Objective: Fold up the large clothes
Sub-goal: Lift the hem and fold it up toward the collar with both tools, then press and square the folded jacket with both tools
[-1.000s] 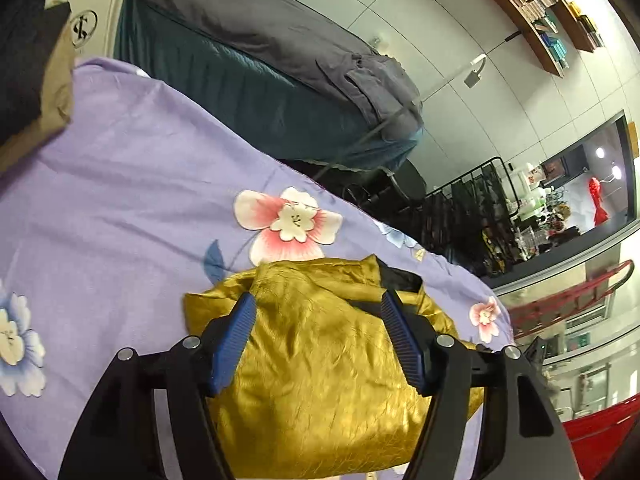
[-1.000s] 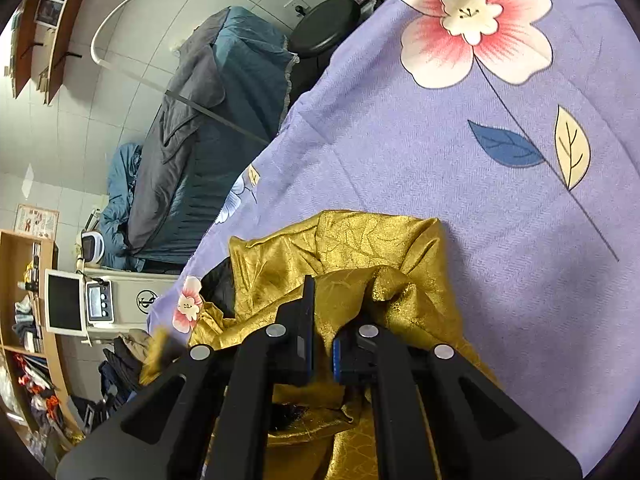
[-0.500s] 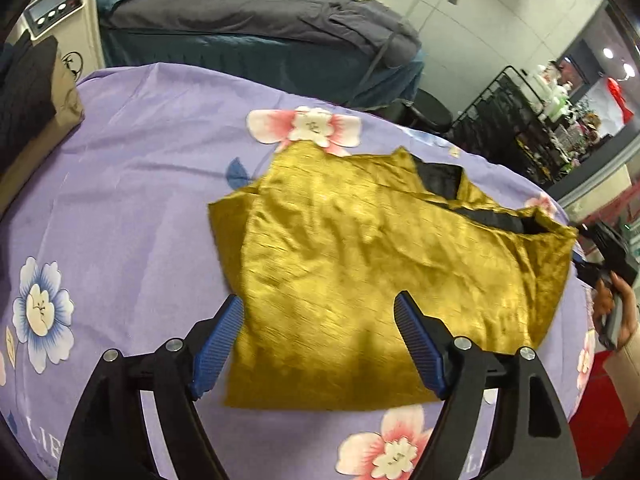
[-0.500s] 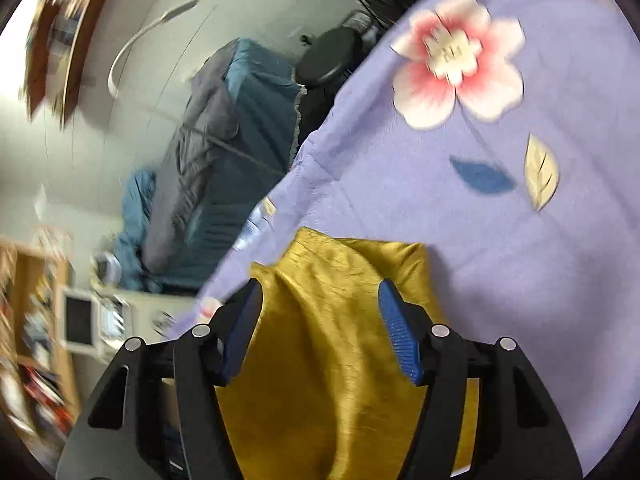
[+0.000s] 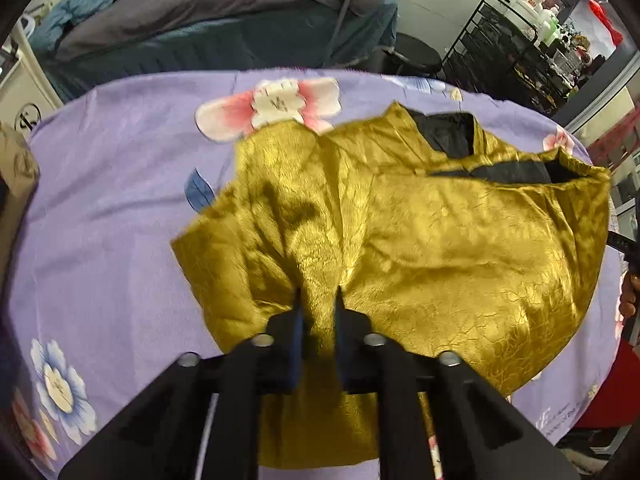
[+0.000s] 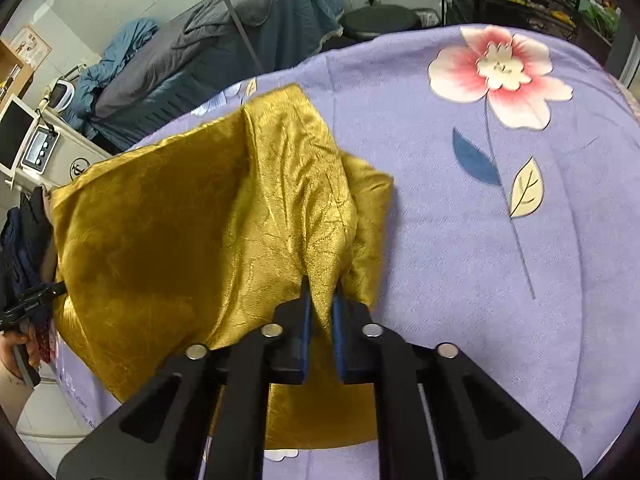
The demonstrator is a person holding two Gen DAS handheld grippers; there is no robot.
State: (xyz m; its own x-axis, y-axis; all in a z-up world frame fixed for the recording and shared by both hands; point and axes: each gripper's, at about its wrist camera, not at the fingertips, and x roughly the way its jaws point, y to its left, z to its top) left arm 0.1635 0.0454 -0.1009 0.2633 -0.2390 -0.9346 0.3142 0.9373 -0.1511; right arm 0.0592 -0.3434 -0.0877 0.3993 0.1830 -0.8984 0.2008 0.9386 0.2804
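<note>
A shiny gold garment (image 5: 420, 240) with a black lining at its collar lies partly folded on a lilac flowered sheet (image 5: 112, 200). My left gripper (image 5: 318, 304) is shut on a pinch of the gold cloth at its near left edge. In the right wrist view the same garment (image 6: 180, 232) spreads to the left. My right gripper (image 6: 320, 300) is shut on a raised fold of it at its near right edge. The cloth bunches up between each pair of blue pads.
A dark teal bed with a grey blanket (image 5: 224, 12) stands beyond the table. A black wire rack (image 5: 516, 52) stands at the back right. A white device with a screen (image 6: 36, 148) is at the left. A brown bundle (image 5: 16, 176) lies at the table's left edge.
Half a second ago both grippers were open above the garment. Both have dropped onto its near edge and closed on the gold cloth, pulling up small folds.
</note>
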